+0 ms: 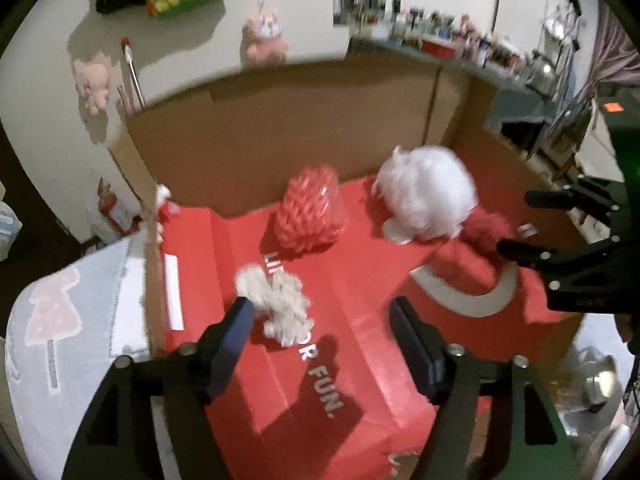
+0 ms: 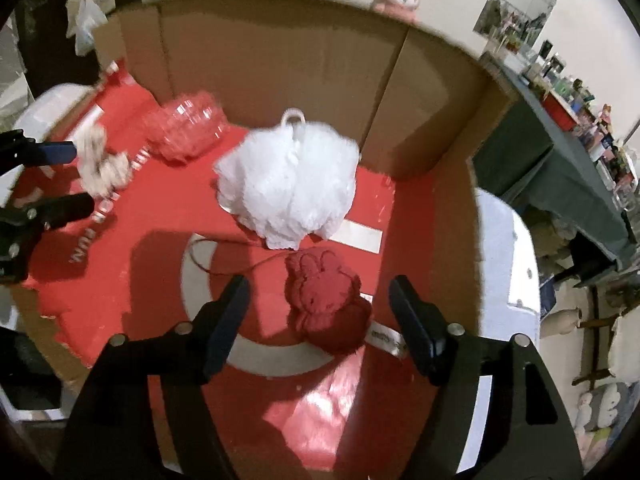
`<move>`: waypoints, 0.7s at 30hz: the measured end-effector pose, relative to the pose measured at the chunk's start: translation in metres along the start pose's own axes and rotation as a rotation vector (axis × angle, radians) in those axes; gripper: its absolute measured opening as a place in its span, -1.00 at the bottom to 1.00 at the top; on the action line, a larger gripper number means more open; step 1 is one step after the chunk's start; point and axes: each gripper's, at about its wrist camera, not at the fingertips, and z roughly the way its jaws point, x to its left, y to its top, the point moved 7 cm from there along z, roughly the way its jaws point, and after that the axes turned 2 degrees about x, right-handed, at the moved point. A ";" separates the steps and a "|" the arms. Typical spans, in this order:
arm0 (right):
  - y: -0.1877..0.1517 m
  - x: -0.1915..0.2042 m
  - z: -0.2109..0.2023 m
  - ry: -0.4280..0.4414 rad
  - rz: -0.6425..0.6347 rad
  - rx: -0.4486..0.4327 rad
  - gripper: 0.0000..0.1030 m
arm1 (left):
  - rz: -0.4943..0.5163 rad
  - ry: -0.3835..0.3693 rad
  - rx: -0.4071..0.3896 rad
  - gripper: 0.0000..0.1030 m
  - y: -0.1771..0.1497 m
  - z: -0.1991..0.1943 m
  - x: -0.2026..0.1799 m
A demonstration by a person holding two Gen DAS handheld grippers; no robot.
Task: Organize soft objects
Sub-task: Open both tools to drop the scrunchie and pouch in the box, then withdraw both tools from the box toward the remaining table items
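Observation:
A cream knotted rope toy (image 1: 276,304) lies on the red cardboard sheet (image 1: 360,280) beside the left finger of my open left gripper (image 1: 322,320); it also shows in the right wrist view (image 2: 100,164). A clear bumpy plastic ball (image 1: 310,212) stands behind it, also in the right wrist view (image 2: 186,128). A white mesh puff (image 2: 290,184) lies mid-sheet. A red bunny-embossed plush (image 2: 326,300) sits just ahead of my open right gripper (image 2: 318,300), between the fingers.
Brown cardboard walls (image 1: 280,128) rise behind and right of the sheet. A white printed cloth (image 1: 60,320) covers the surface at left. A cluttered shelf (image 2: 560,112) stands at right. Pink plush toys (image 1: 264,40) hang on the wall.

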 end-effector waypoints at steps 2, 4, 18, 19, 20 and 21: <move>-0.001 0.000 -0.020 0.009 0.012 -0.027 0.38 | -0.005 -0.007 -0.041 0.61 0.000 -0.017 -0.005; -0.001 -0.004 -0.038 0.021 0.028 -0.063 0.39 | -0.020 -0.017 -0.096 0.71 -0.003 -0.041 -0.009; -0.058 0.014 -0.193 0.058 0.086 -0.381 0.72 | -0.070 -0.024 -0.421 1.00 -0.046 -0.185 -0.053; -0.066 0.017 -0.201 0.050 0.088 -0.399 0.72 | -0.071 -0.026 -0.438 1.00 -0.053 -0.193 -0.058; -0.073 0.020 -0.207 0.041 0.090 -0.415 0.72 | -0.070 -0.027 -0.448 1.00 -0.057 -0.197 -0.060; -0.081 0.024 -0.213 0.033 0.090 -0.434 0.72 | -0.068 -0.024 -0.463 1.00 -0.063 -0.203 -0.064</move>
